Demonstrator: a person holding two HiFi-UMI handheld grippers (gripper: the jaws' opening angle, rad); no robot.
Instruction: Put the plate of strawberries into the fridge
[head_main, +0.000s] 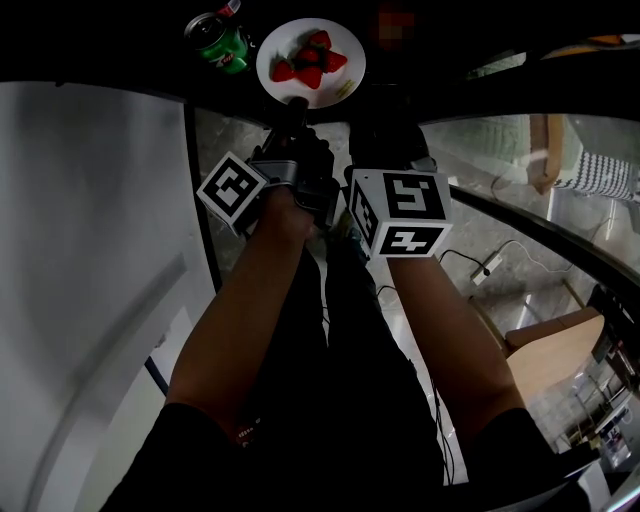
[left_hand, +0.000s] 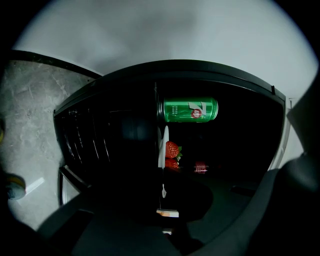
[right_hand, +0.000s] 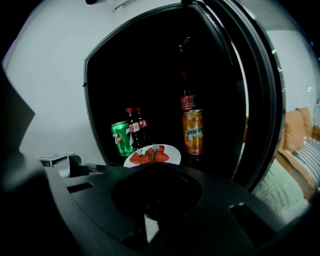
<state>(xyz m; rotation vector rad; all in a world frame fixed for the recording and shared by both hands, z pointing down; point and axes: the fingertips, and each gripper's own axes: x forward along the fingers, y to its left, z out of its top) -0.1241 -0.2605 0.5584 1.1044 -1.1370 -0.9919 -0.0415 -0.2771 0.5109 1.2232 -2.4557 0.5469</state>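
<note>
The left gripper (head_main: 296, 108) has its fingers clamped on the near rim of the plate (head_main: 345, 62) of strawberries (head_main: 310, 58). The plate is inside the dark fridge (right_hand: 150, 70) — between a green can (head_main: 222, 42) on the left and an orange can (right_hand: 193, 131) on the right. The right gripper (right_hand: 159, 192) hangs back from the plate — fingers together, nothing between them.

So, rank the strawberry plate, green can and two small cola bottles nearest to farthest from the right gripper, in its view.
1. Plate of strawberries, front centre.
2. Green can, behind the plate's left.
3. Two small cola bottles, right behind that can.
</note>
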